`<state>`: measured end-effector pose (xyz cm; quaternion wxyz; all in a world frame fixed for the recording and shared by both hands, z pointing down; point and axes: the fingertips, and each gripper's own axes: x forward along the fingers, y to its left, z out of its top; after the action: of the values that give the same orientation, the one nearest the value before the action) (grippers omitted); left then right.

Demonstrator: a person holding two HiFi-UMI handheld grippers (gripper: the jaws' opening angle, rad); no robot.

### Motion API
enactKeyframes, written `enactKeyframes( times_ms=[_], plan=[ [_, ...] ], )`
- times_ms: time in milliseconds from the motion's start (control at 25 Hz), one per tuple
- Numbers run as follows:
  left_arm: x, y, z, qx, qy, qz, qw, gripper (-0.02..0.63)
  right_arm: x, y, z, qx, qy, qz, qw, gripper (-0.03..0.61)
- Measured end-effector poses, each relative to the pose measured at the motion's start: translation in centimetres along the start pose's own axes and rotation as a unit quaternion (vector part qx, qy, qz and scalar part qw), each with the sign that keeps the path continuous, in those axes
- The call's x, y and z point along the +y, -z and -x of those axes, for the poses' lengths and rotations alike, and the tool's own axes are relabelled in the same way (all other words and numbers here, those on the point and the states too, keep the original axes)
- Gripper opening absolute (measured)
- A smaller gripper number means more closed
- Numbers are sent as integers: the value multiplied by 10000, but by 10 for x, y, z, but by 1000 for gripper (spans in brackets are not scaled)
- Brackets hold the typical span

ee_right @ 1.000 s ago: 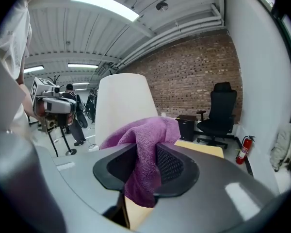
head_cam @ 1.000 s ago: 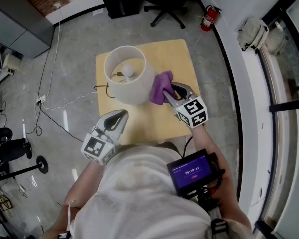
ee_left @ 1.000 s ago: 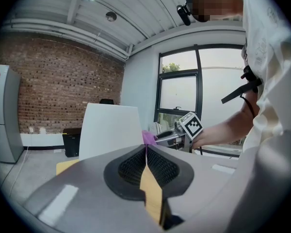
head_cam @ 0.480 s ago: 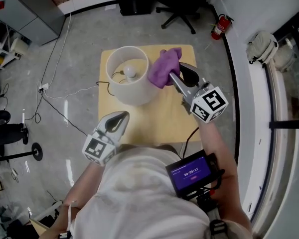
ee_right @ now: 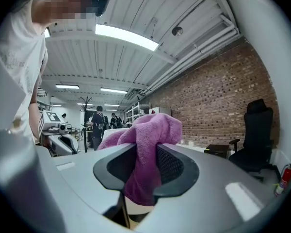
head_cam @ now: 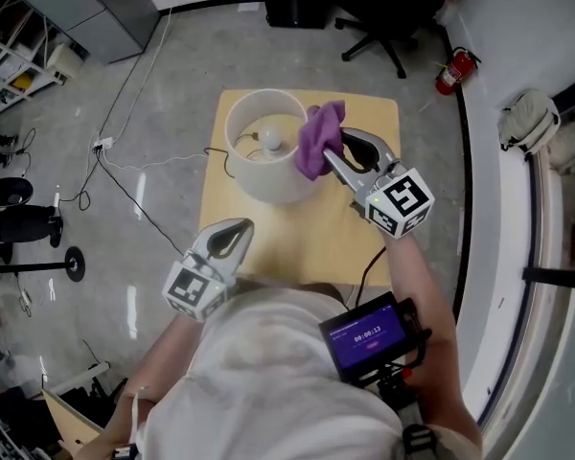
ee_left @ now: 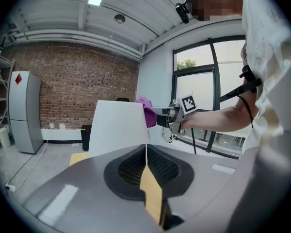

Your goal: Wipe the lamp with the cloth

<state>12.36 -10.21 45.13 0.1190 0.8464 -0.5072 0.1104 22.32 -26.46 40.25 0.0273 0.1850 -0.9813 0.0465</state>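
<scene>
Bulb (head_cam: 271, 140) inside open-topped lampshade (head_cam: 259, 178), purple cloth (head_cam: 318, 137) at its rim pinched in right gripper (head_cam: 337, 151), left gripper (head_cam: 232, 234) closed, empty

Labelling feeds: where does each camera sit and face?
Head view: on the head, facing steeply down at lamp, table; torso, arms show.
Left gripper view: on left gripper, facing lamp over shut jaws; right forearm shows.
Right gripper view: on right gripper, along jaws gripping cloth.
All three share the cloth.
</scene>
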Motion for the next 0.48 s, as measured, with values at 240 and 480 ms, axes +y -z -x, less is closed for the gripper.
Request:
enactKeyframes(
  times_ms=[240, 480],
  plan=[
    [0, -3, 1, 28, -86, -61, 9999, 9, -20, 67, 5, 926, 179, -111, 9955, 133],
    [-1, -5, -3, 90, -67, -33, 9999, 9, -37, 123, 11, 1840, 407, -71, 9821, 133]
  ],
)
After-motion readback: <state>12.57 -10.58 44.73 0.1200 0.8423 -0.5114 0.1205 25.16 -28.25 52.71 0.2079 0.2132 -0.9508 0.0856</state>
